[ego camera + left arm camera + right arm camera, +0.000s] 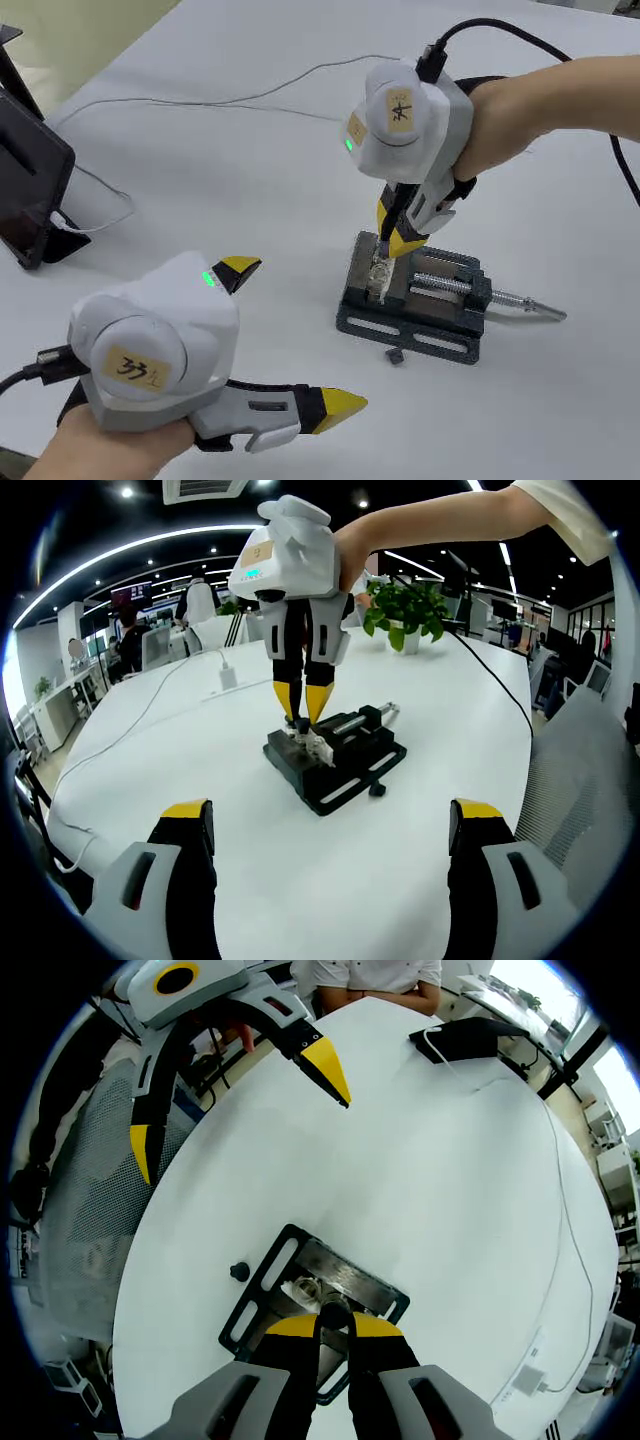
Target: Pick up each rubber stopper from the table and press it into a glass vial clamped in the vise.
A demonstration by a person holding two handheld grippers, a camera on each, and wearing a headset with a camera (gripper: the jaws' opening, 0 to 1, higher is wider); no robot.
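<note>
Pressing step: right gripper (396, 240) clamps dark rubber stopper (335, 1313) atop clear glass vial (380, 278) in black metal vise (440, 335); left gripper (300, 335) open, near left. Next: straight downward push.

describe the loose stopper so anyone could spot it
Start at the dark vise on the white table. Beside its slotted base lies a small dark loose stopper. It lies free, unlike the held stopper between the fingers of the right gripper.

place: open-plan office | evidence: ceiling light strips (120, 555), far desks (62, 692) on the left, potted plant (405, 610), mesh chair (575, 770)
</note>
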